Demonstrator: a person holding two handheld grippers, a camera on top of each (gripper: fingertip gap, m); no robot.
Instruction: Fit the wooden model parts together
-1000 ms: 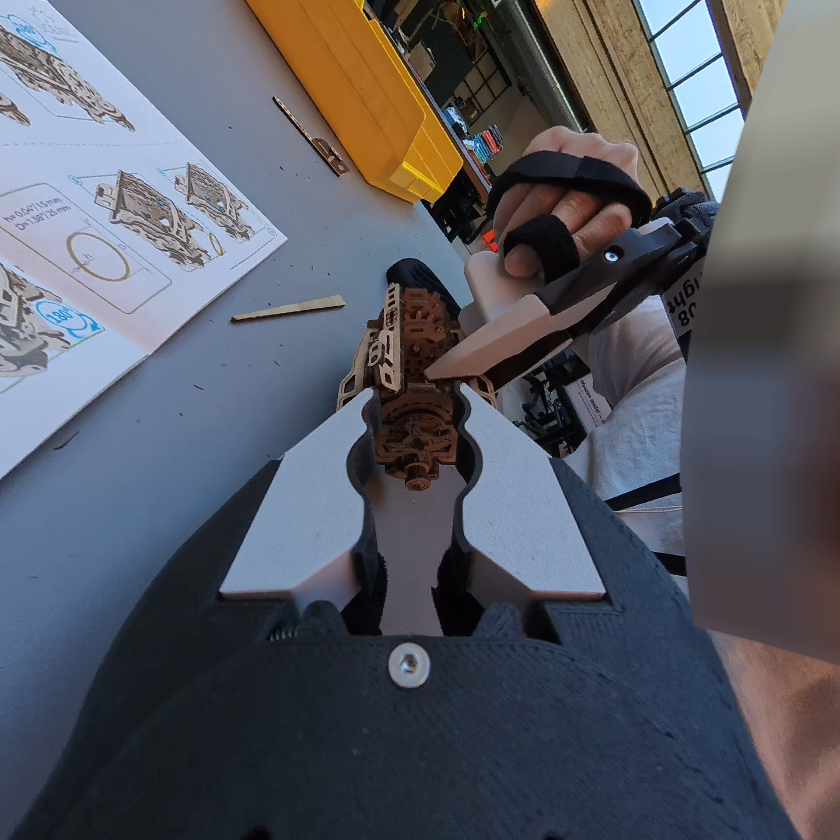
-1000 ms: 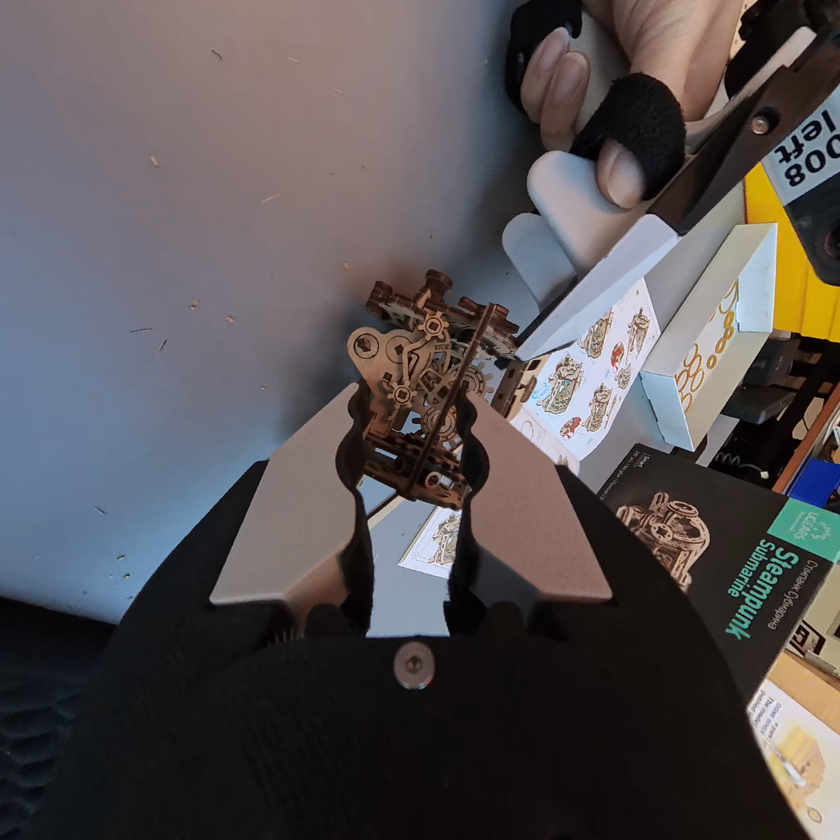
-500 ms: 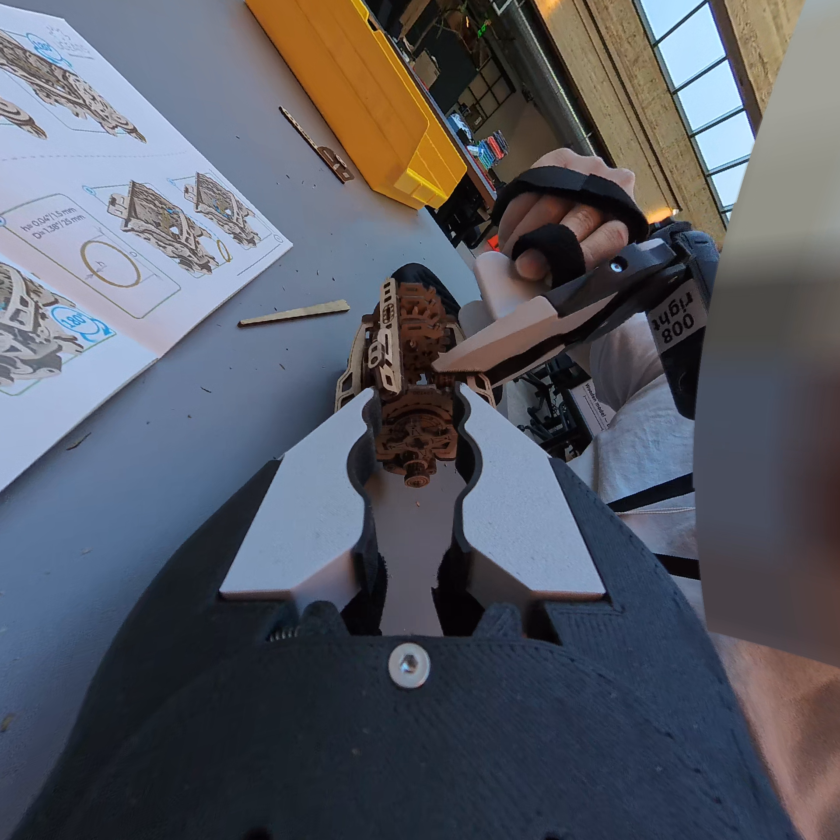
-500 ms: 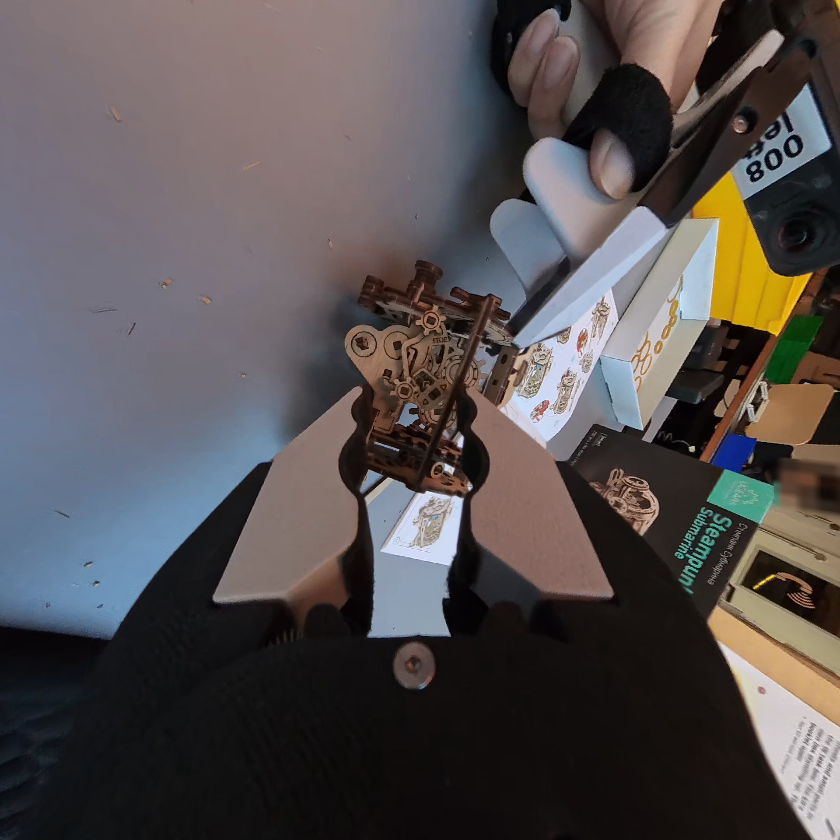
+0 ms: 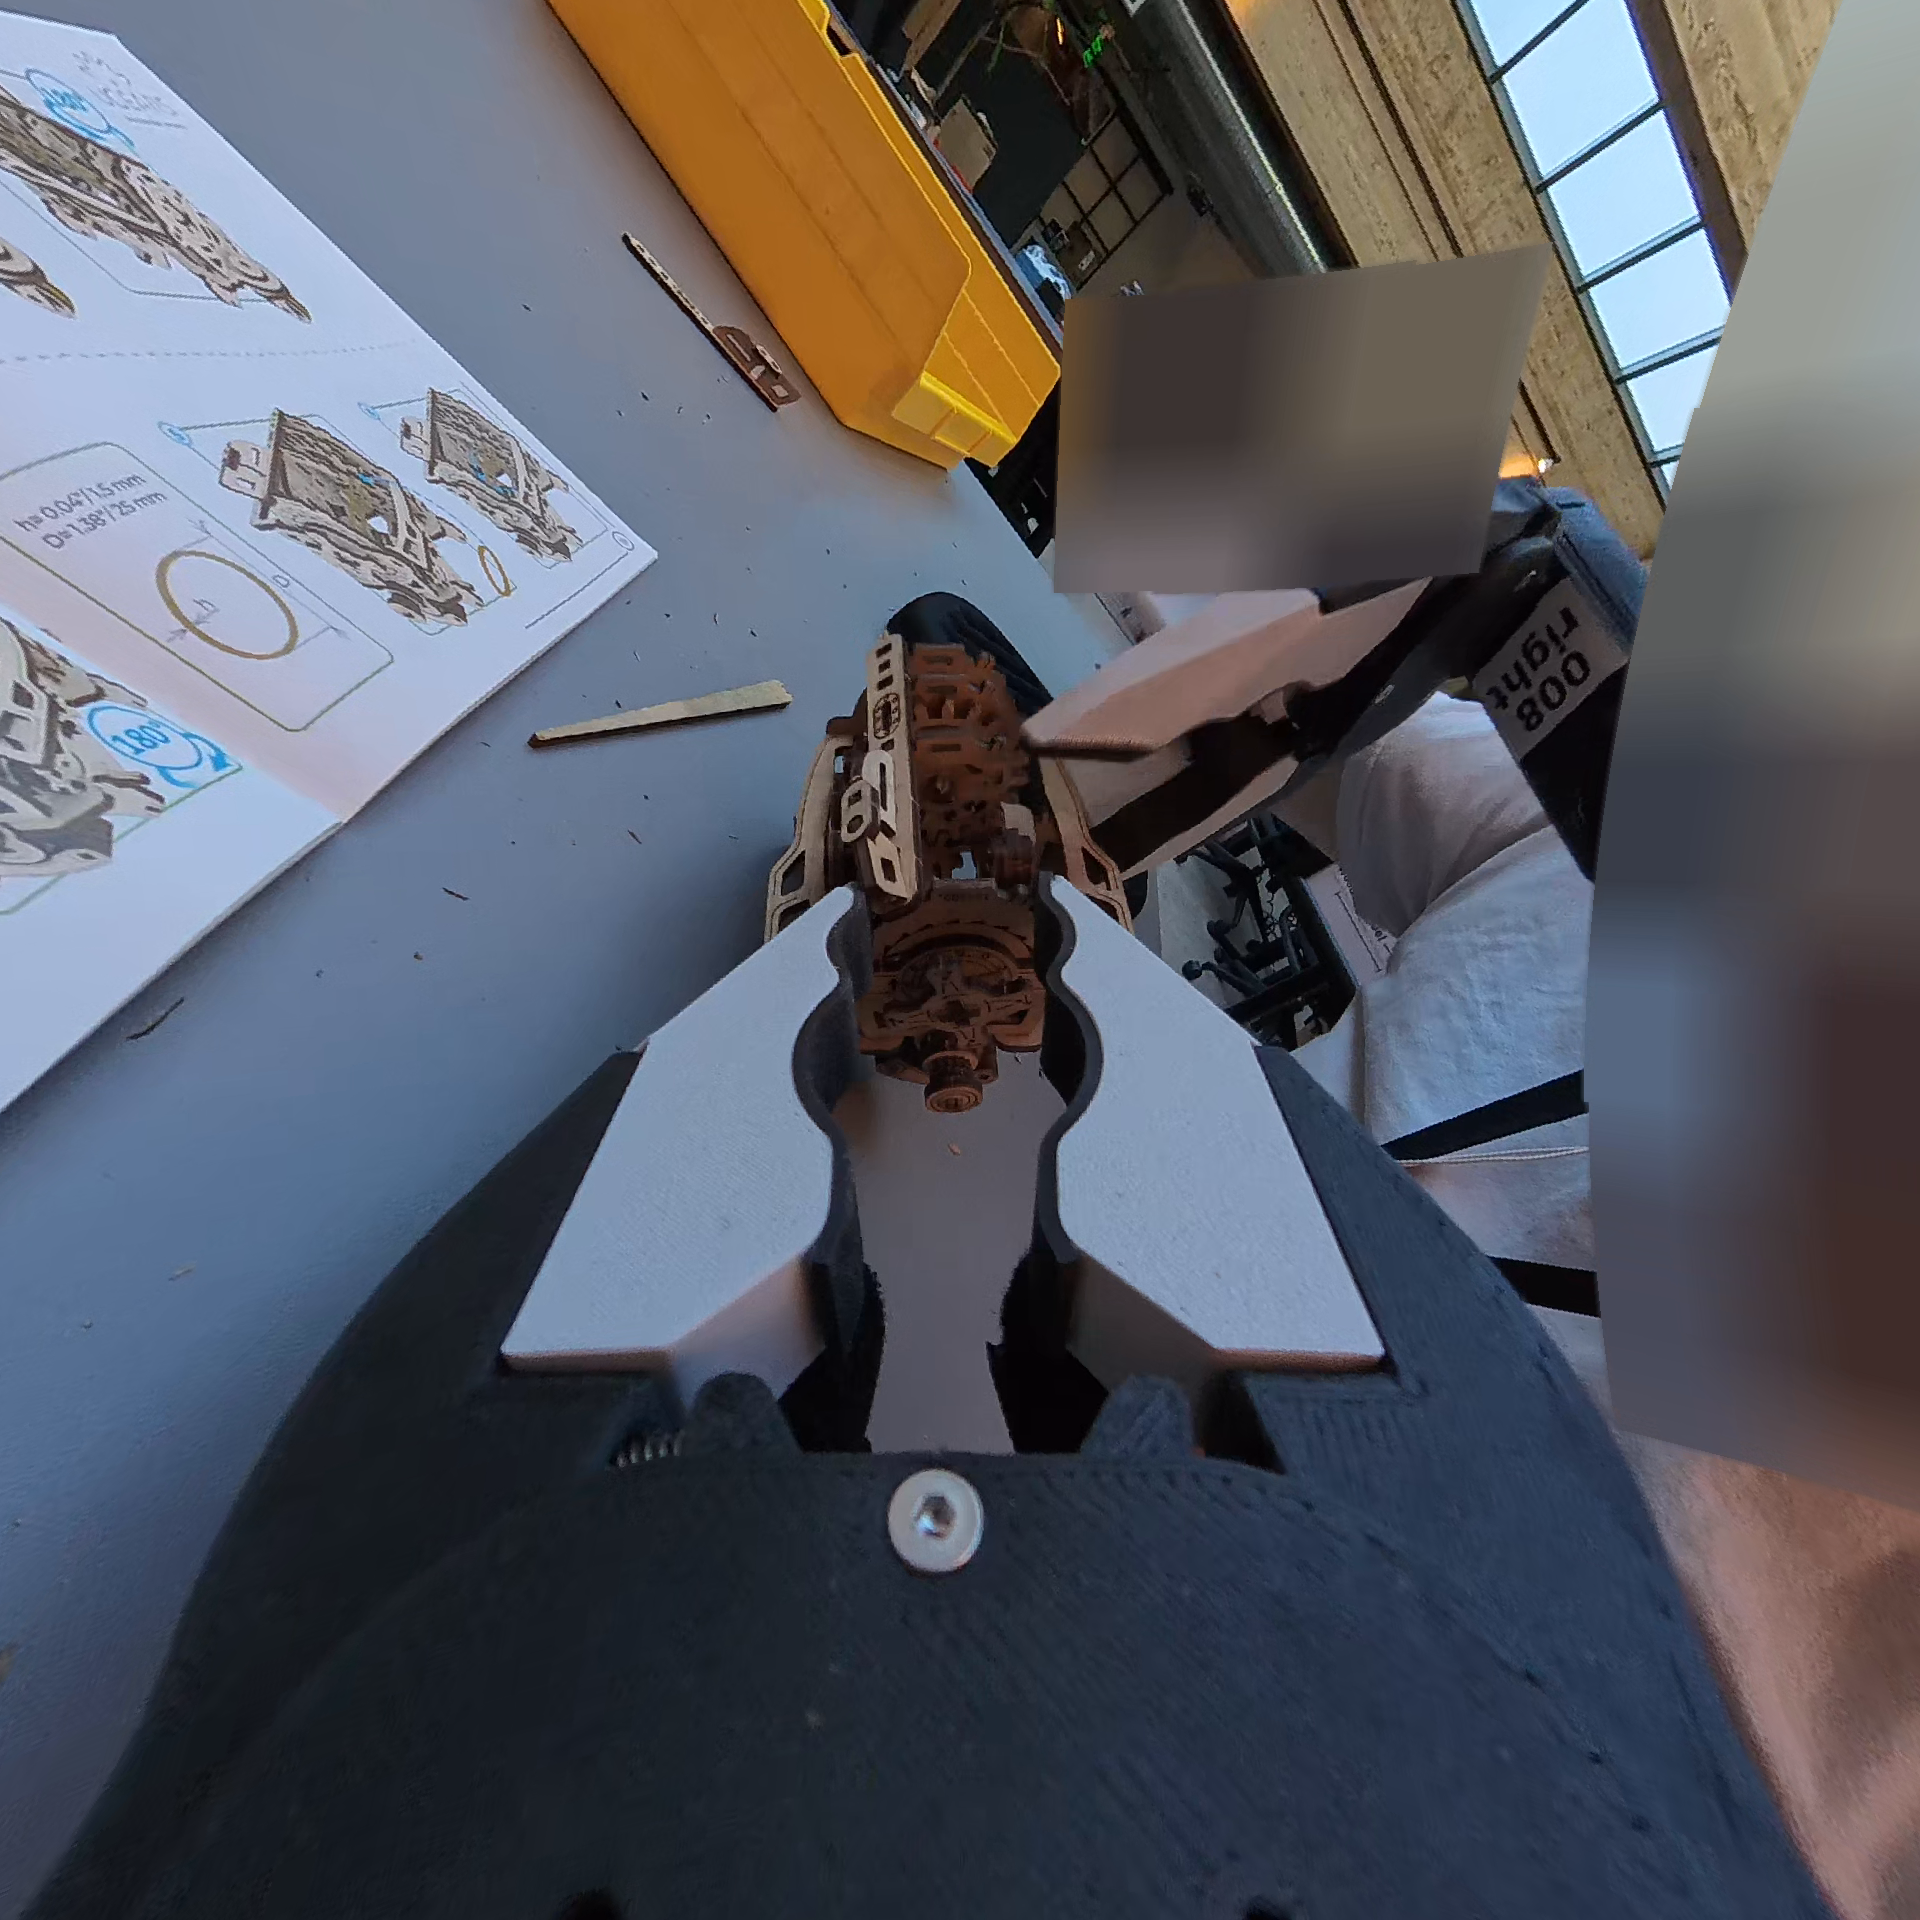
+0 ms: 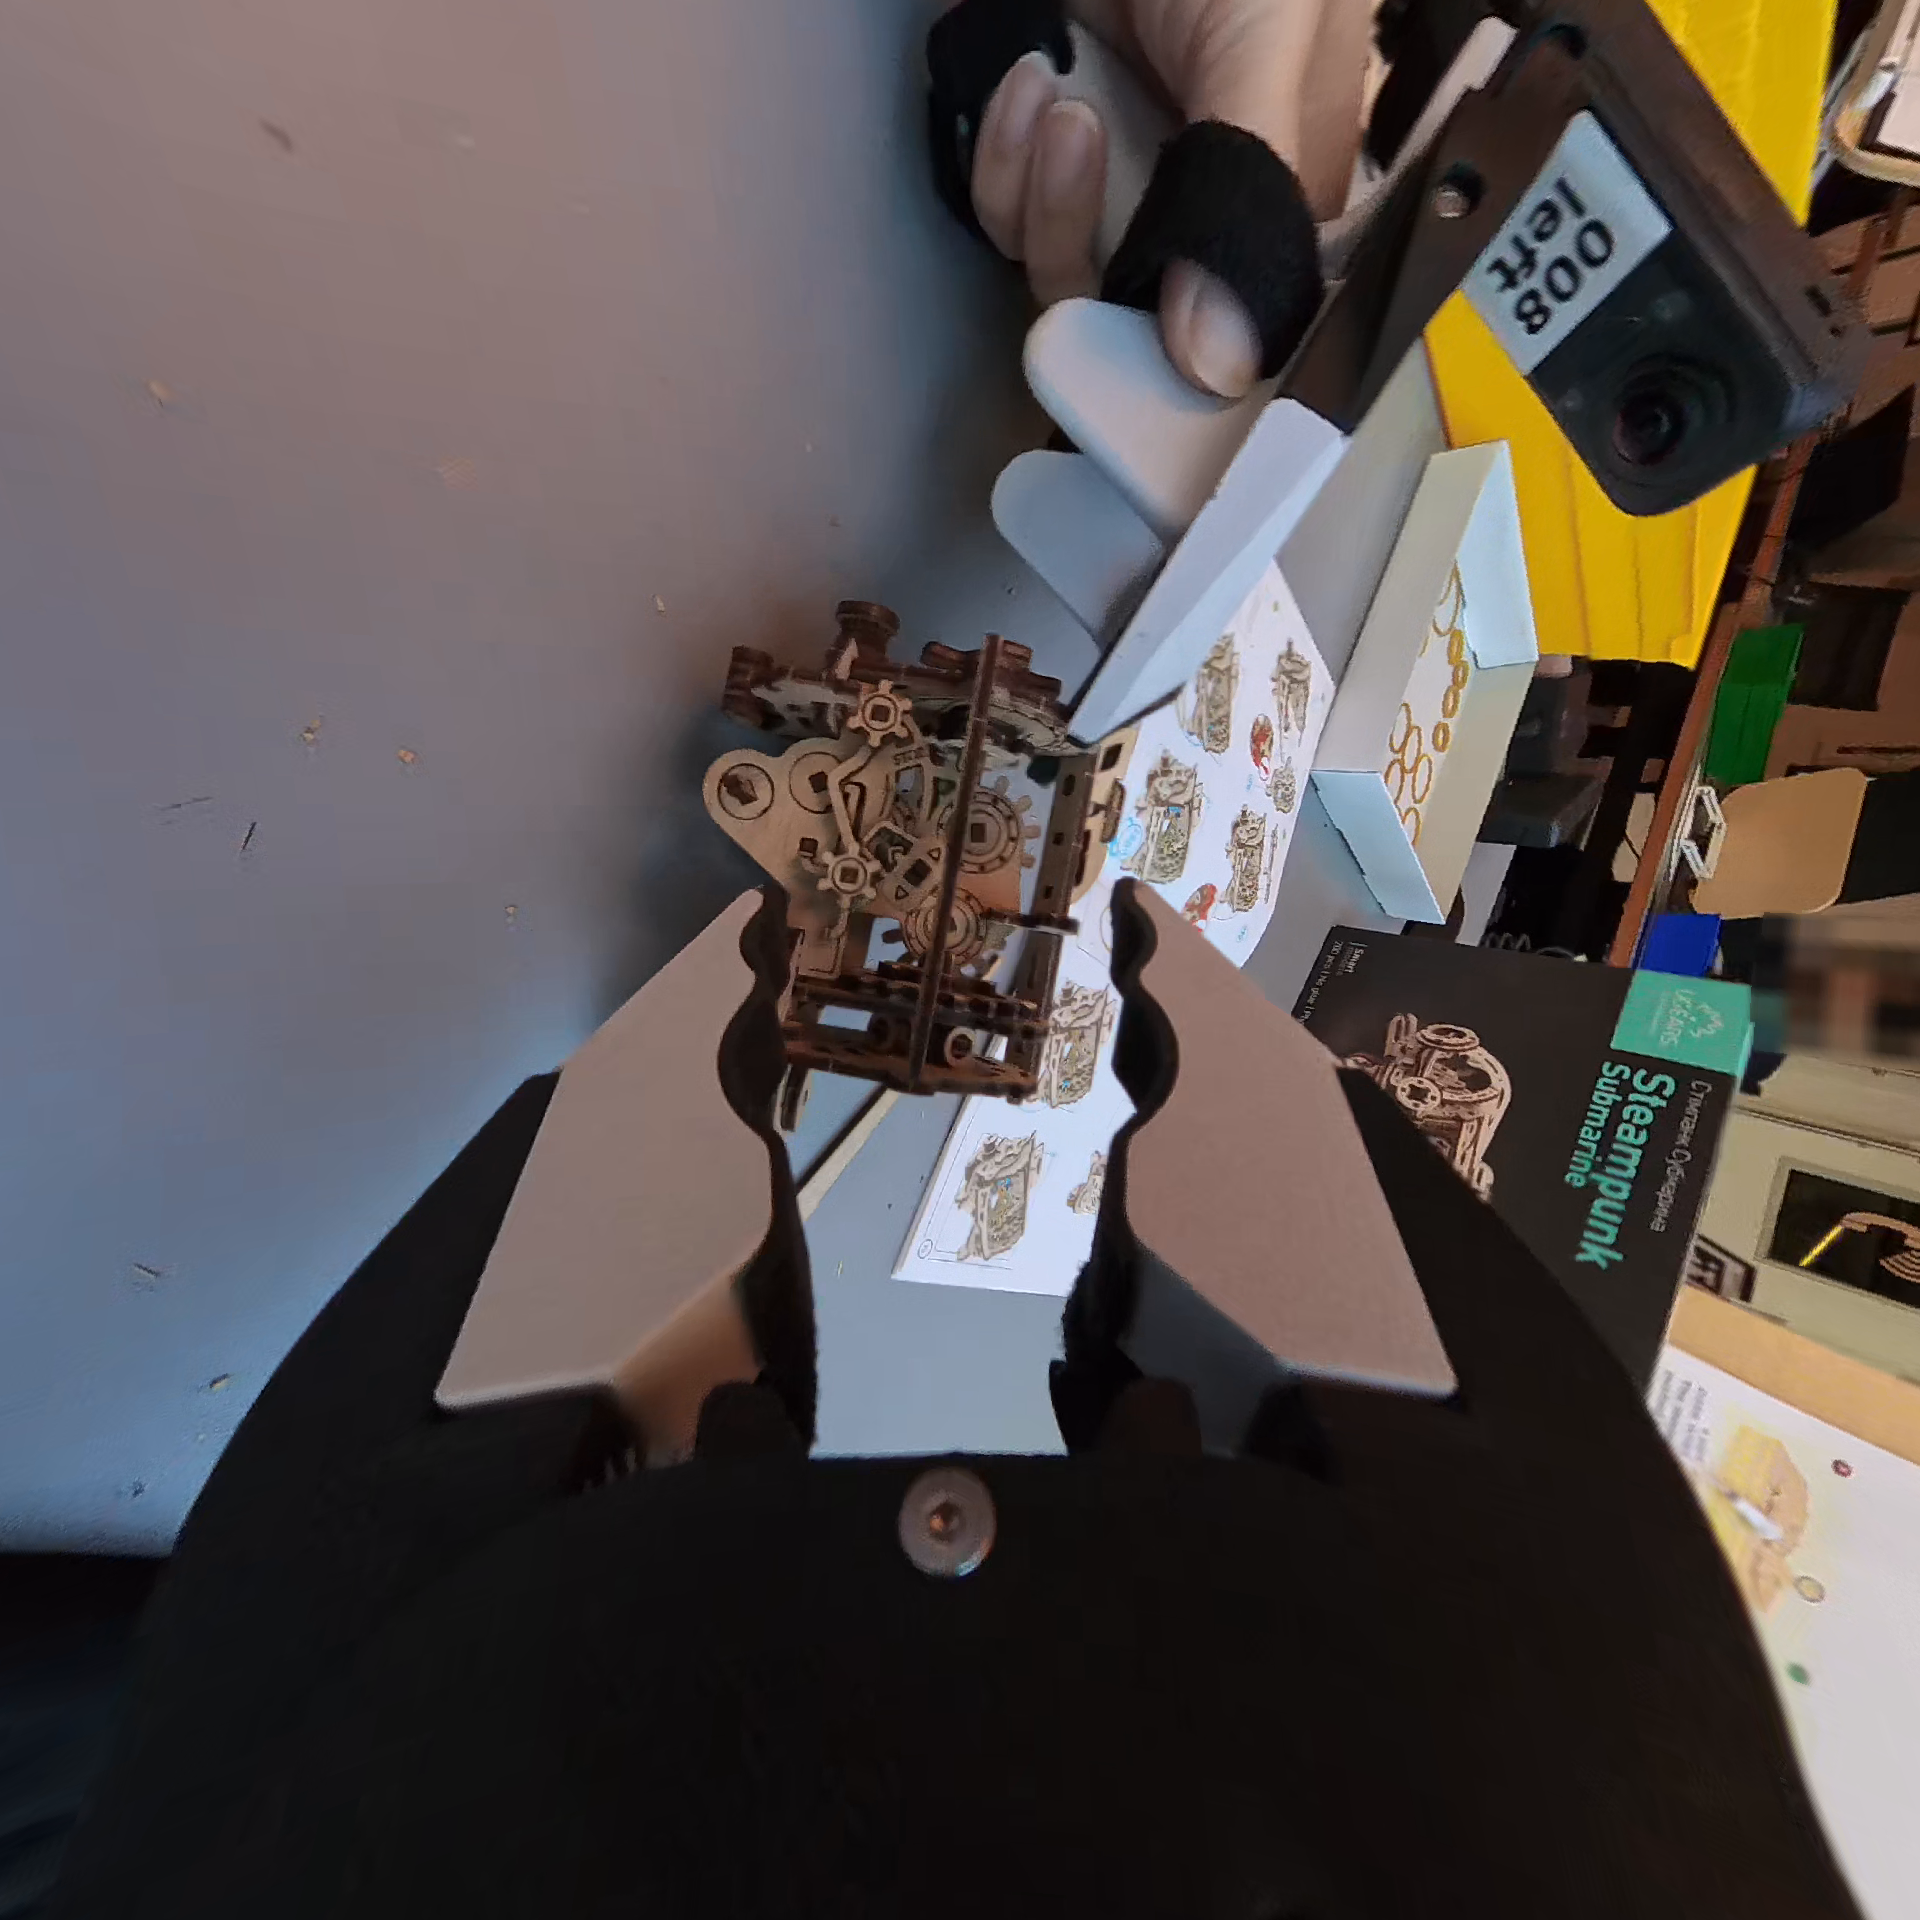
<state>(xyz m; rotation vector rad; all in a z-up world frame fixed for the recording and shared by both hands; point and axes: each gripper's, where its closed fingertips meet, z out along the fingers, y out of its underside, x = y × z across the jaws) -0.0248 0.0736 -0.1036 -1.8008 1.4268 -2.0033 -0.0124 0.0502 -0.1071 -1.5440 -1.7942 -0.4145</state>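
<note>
**Item:** wooden model. Laser-cut ply, light & dark brown, boxy frame packed w/ small gears and cams. A round hub pokes out of the end facing the left tool. Sits between both tools over the grey desk; can't tell if it touches the surface.

**Left tool**: grey fingers pinching the model's near end, both inner faces against the wood.

**Right tool**: fingers spread. Left finger at the frame, right finger w/ a clear gap beside it.

**Left wrist view only:**
- yellow bin at far side
- thin wooden strip lying loose, just left of the model
- a second slim wooden part near the bin
- instruction sheet at left
- right tool coming in from the right, upper fingertip on the model's top

**Right wrist view only:**
- gear-side face of the model
- black kit box at right
- white box beyond it
- hand w/ black finger straps working the left tool
</note>
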